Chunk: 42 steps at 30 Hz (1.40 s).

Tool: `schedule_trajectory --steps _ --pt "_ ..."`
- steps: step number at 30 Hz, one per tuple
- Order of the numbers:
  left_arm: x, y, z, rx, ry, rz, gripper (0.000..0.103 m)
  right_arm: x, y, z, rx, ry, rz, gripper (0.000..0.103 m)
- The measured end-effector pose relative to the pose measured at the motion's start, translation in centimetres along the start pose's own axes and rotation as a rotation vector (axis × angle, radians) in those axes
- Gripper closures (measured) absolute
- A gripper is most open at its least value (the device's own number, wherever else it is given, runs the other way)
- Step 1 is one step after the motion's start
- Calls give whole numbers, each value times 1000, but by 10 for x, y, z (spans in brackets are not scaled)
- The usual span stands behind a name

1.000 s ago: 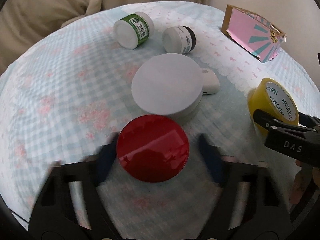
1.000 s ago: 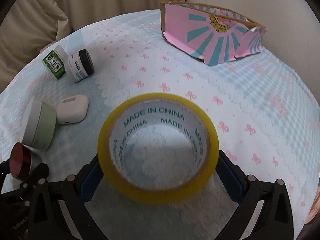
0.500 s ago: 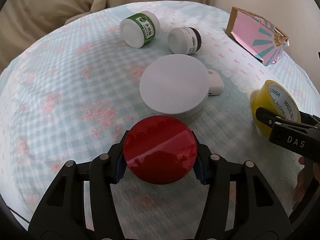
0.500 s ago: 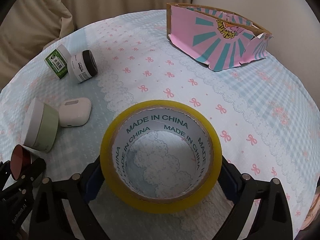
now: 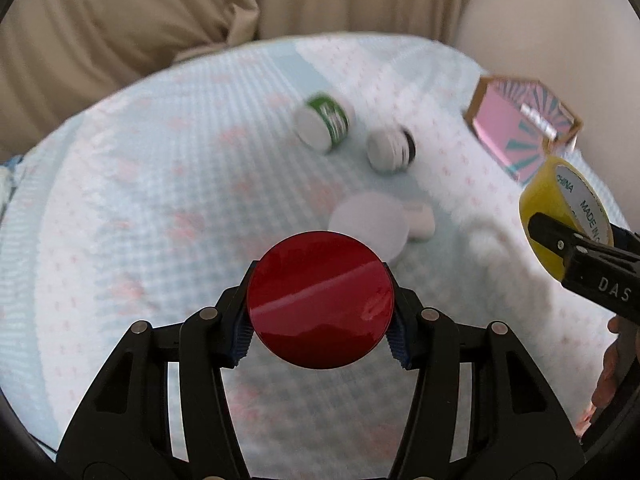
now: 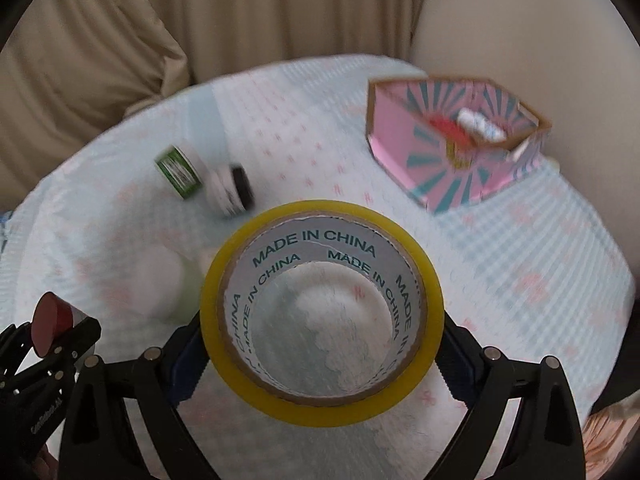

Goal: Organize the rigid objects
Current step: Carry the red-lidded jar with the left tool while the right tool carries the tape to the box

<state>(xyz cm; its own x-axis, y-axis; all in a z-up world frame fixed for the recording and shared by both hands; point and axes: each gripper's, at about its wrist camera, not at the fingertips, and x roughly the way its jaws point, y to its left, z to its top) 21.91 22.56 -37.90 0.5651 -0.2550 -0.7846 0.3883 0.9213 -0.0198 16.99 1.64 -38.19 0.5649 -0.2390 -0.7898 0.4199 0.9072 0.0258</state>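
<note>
the left hand-held gripper [image 5: 320, 312] is clamped on a round red lid [image 5: 320, 299], its blue-padded fingers pressing the rim on both sides, the disc held above the table [image 5: 120, 240] with its flat face toward the camera. the right hand-held gripper [image 6: 322, 348] is closed on a yellow tape roll [image 6: 322, 296] printed "made in china", one finger on each outer side, the roll's open core facing the lens and also lifted off the cloth.

beyond the red lid, a white round container [image 5: 370, 226] sits on the blue checked tablecloth with a small white case [image 5: 422, 220] just beside it on its right. farther away lie a green-labelled jar [image 5: 324, 124] and, near it to the right, a white jar with a black cap [image 5: 390, 148], both on their sides. at the far right stands a pink and teal cardboard box [image 6: 452, 148], open on top, with a red thing and a white thing inside, too blurred to name. beige cushions rise behind the table.

the two hand-held grippers are side by side, the left one low at the left edge of the right wrist view, the right one at the right edge of the left wrist view.
</note>
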Motion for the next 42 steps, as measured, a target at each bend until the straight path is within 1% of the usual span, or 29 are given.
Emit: schedule_trajectory --steps 5,8,10,16,21,25,27,31,37,39,40,42 --pt "-61 0 32 -25 -30 21 53 -58 6 34 -48 -33 55 8" --pt "-95 -3 52 -42 -39 21 53 -91 6 57 -60 -28 84 8" --pt "-116 -9 65 -49 -43 7 53 -109 3 70 -62 -19 106 8" --pt "-163 -44 102 -18 -67 0 53 -149 -14 109 -85 -10 167 8" --pt "-178 -88 132 -28 -80 -1 53 -165 -50 140 -95 -19 207 8" --pt "-177 -138 153 -56 -98 18 53 -167 -90 166 -128 -17 233 8" --pt "-173 -164 162 -91 -98 22 53 -163 -117 182 -148 -11 257 8" --pt "-157 -217 184 -154 -93 20 53 -146 -174 206 -180 14 276 8" --pt "-111 -286 223 -175 -61 0 53 -94 -252 242 -195 73 243 8" --pt "-90 -305 235 -170 -39 -7 53 -73 -269 253 -186 101 233 8" --pt "-78 -315 241 -167 -26 -14 53 -56 -281 260 -176 124 226 8" --pt "-53 -332 251 -158 1 -23 53 -34 -294 268 -164 153 219 8"
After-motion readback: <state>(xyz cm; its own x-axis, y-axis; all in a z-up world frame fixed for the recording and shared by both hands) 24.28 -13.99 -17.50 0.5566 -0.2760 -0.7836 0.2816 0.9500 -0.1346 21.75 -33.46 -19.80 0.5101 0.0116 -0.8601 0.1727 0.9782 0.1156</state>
